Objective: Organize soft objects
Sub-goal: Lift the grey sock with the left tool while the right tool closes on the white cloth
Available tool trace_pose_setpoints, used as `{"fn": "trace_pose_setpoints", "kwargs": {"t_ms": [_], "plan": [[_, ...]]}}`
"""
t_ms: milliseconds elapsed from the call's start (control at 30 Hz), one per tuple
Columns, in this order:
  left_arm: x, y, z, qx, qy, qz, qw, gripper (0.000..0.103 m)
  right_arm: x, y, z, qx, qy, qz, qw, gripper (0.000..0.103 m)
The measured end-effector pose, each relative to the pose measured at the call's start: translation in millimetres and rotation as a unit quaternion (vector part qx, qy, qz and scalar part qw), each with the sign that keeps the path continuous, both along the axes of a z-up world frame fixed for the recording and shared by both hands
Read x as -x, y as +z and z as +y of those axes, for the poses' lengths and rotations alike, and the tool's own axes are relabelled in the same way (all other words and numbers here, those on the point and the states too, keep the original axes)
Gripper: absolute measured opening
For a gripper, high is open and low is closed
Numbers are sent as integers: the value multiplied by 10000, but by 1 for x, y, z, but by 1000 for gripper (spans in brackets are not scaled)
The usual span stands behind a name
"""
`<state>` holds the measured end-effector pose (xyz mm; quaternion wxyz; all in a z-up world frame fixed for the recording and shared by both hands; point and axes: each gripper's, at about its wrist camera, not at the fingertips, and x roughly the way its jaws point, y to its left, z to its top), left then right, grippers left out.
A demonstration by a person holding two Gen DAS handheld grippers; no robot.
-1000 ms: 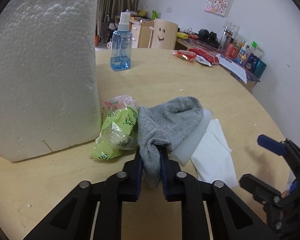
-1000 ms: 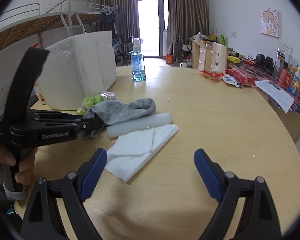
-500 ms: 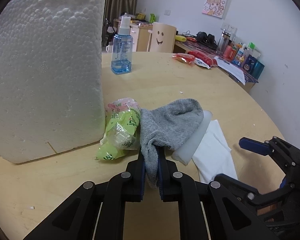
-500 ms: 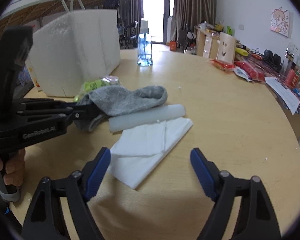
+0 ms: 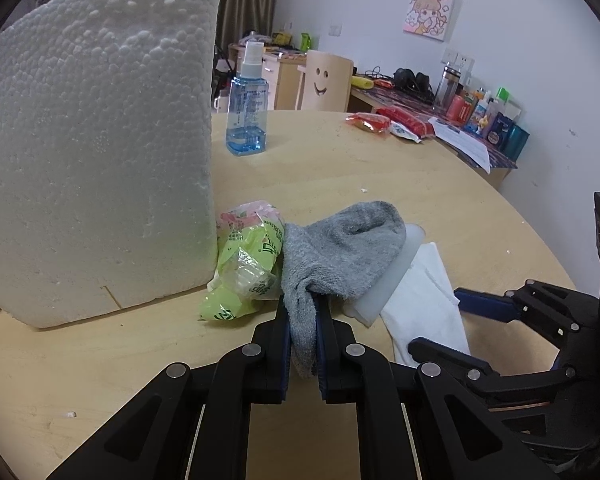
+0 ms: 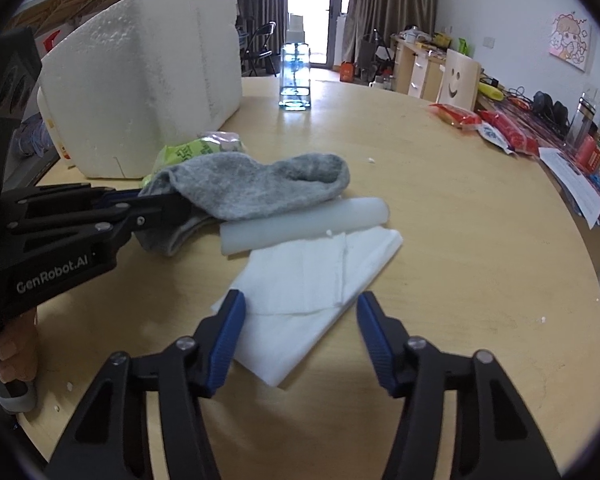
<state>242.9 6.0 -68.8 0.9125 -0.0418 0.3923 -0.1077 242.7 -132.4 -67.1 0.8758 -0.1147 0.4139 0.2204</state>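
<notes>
A grey sock [image 5: 340, 252] [image 6: 260, 188] lies draped over a pale translucent roll [image 6: 304, 224] [image 5: 388, 280]. My left gripper [image 5: 303, 320] [image 6: 180, 208] is shut on the sock's cuff end. A folded white tissue [image 6: 312, 280] [image 5: 424, 292] lies flat against the roll's near side. My right gripper [image 6: 300, 304] [image 5: 436, 316] hovers low over the tissue's near corner. Its jaws are closing, with the tissue between the blue pads and neither pad pressing on it. A crumpled green plastic packet [image 5: 248, 264] [image 6: 188, 150] sits left of the sock.
A big white styrofoam box [image 5: 100, 160] [image 6: 148, 88] stands at the left, close behind the packet. A blue spray bottle [image 5: 247, 116] [image 6: 295, 80] stands further back on the round wooden table [image 6: 480, 240]. Red snack packets [image 6: 456, 114] lie at the far right edge.
My right gripper has moved in and down over the white tissue, and its jaws have narrowed. My left gripper has kept still, shut on the sock.
</notes>
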Motion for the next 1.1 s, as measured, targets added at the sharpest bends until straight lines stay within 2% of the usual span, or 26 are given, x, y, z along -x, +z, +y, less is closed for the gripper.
{"fn": "trace_pose_setpoints", "kwargs": {"t_ms": [100, 267, 333, 400, 500, 800, 1100], "plan": [[1, 1, 1, 1, 5, -31, 10000, 11, 1, 1, 4, 24, 51, 58, 10000, 51], [3, 3, 2, 12, 7, -95, 10000, 11, 1, 1, 6, 4, 7, 136, 9999, 45], [5, 4, 2, 18, 1, -142, 9999, 11, 2, 3, 6, -4, -12, 173, 9999, 27], [7, 6, 3, 24, -9, -194, 9998, 11, 1, 3, 5, -40, -49, 220, 9997, 18], [9, 9, 3, 37, -26, -269, 9996, 11, 4, 3, 7, 24, -51, 174, 9998, 12], [14, 14, 5, 147, -115, -396, 9990, 11, 13, 16, -6, -264, -234, 36, 9994, 9], [29, 29, 8, 205, -151, -631, 9977, 11, 25, 39, -29, -495, -500, -340, 9969, 7]]}}
